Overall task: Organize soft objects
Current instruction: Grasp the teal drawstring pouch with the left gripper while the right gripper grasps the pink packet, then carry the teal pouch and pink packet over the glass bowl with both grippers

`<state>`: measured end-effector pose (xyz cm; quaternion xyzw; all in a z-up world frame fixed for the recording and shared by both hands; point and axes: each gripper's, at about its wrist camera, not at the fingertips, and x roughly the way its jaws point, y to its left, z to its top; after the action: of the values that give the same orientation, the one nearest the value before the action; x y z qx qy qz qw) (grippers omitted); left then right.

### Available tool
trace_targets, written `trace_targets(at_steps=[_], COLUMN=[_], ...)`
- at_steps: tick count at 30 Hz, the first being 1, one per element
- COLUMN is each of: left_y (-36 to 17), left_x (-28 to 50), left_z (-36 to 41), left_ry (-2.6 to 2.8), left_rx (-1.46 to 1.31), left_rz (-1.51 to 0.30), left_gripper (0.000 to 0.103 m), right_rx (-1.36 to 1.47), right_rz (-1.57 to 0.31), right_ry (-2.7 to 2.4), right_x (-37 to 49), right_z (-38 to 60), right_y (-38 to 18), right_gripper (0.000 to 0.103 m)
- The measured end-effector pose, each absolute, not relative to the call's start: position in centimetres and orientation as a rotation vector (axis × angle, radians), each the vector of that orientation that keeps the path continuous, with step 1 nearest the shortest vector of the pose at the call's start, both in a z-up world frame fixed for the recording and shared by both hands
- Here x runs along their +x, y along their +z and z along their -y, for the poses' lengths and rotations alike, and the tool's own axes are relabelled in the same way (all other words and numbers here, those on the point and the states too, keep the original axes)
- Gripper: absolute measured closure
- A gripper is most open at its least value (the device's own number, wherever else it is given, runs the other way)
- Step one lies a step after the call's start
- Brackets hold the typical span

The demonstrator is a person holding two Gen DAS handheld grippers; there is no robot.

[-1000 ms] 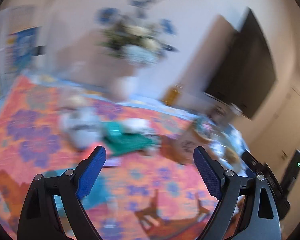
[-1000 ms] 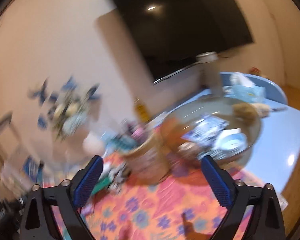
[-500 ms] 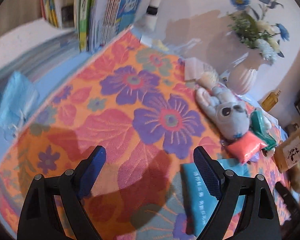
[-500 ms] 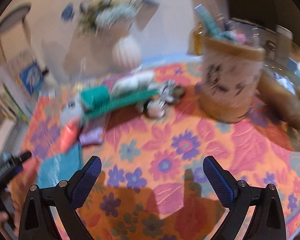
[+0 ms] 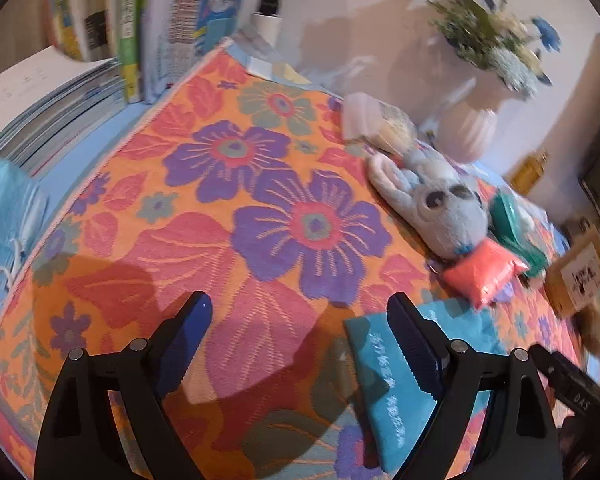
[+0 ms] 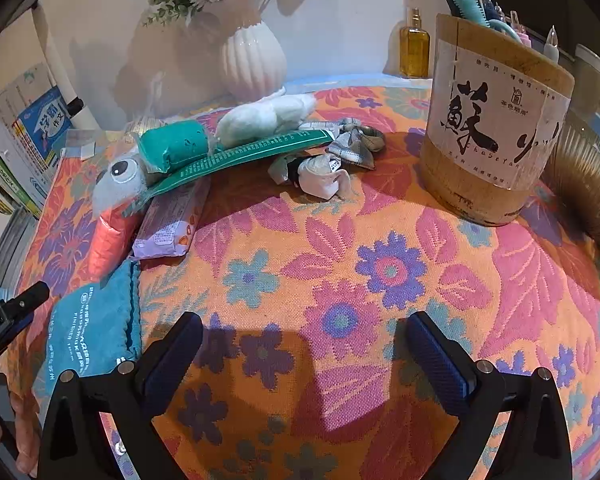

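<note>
Teal cloth pouch [image 5: 396,384] looks light, floppy, prob slippery; I'd pinch its near edge. Left gripper [image 5: 300,340] & right gripper [image 6: 304,354] both gape wide, holding nothing.

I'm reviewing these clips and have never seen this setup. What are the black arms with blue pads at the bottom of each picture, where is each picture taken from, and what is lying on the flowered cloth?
There is no robot here. A person holds a two-finger gripper in each hand, and a fisheye camera on each one looks forward along its fingers. One picture comes from the left gripper, the other from the right gripper. Both are open and hold nothing.

On the flowered cloth lie soft things: a teal pouch with white print, a grey plush toy, an orange packet, a lilac packet, a green roll, a white bundle and crumpled fabric. Behind stand a white vase with flowers, a bamboo holder and books.
</note>
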<state>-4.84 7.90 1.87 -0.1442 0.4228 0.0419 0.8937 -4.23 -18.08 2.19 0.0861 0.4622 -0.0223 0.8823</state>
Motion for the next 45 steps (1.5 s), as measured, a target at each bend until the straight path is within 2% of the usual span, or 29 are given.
trace_targets(at_steps=[4,6,7,9,13,15,19,26,28,29,33,34,35,37,38,40,43,45], left_y=[5.0,5.6,5.4,4.6,3.4,3.2,2.5,2.4,2.3,2.2,2.0,1.9,2.1,2.4,2.6,2.9,3.3,3.7], left_x=[-5.0,-5.1,-5.0,-4.5,-2.7,-1.6,-1.6,-4.1,-4.5,-4.9,-6.0,-6.1,-6.2,-6.0,-5.8,-5.6,-6.2,-6.6], left_z=[-4.0,-2.9,-2.6,-2.2,-1.4,-1.1,-0.5,0.2,0.6,1.0,2.2,2.3,2.3,1.8,1.4,0.5,0.1,0.4], left_ry=[-0.004,-0.17,-0.277,-0.393,-0.46,-0.525,-0.659,-0.73,-0.716,-0.7,-0.659,-0.652,-0.653,-0.655,-0.654,-0.647,-0.596,-0.563], left_rx=[0.01,0.034,0.025,0.03,0.101,0.085,0.075,0.141,0.178,0.219,0.316,0.327,0.319,0.271,0.226,0.153,0.119,0.114], left_rz=[-0.826,-0.817,-0.839,-0.883,-0.913,-0.944,-0.994,-0.98,-0.977,-0.969,-0.941,-0.94,-0.928,-0.923,-0.927,-0.925,-0.904,-0.887], left_gripper=[0.014,0.013,0.012,0.013,0.013,0.013,0.013,0.013,0.013,0.013,0.014,0.017,0.03,0.048,0.053,0.088,0.093,0.094], right_rx=[0.205,0.236,0.255,0.306,0.318,0.326,0.363,0.345,0.304,0.299,0.33,0.332,0.336,0.341,0.339,0.332,0.353,0.353], right_rz=[-0.949,-0.913,-0.903,-0.902,-0.948,-0.98,-0.997,-0.998,-1.009,-1.02,-0.98,-0.966,-0.949,-0.927,-0.912,-0.881,-0.829,-0.809], right_ry=[0.056,0.183,0.235,0.345,0.367,0.364,0.369,0.359,0.322,0.313,0.339,0.359,0.381,0.401,0.409,0.404,0.404,0.374], right_x=[-4.2,-3.7,-3.5,-2.6,-0.5,0.7,2.8,3.9,4.1,4.2,3.4,3.0,2.4,1.2,0.5,-0.9,-3.2,-4.3], right_z=[17.0,15.5,15.0,13.5,10.5,9.7,9.6,8.1,7.4,7.3,8.3,8.4,8.6,9.0,9.4,10.3,12.6,14.0], right_y=[4.4,6.4,7.0,7.9,7.3,6.4,5.3,4.3,3.8,3.4,3.8,4.2,4.7,5.7,6.3,7.5,9.1,9.6], right_gripper=[0.001,0.003,0.006,0.022,0.034,0.043,0.044,0.045,0.057,0.068,0.071,0.071,0.071,0.071,0.071,0.071,0.071,0.071])
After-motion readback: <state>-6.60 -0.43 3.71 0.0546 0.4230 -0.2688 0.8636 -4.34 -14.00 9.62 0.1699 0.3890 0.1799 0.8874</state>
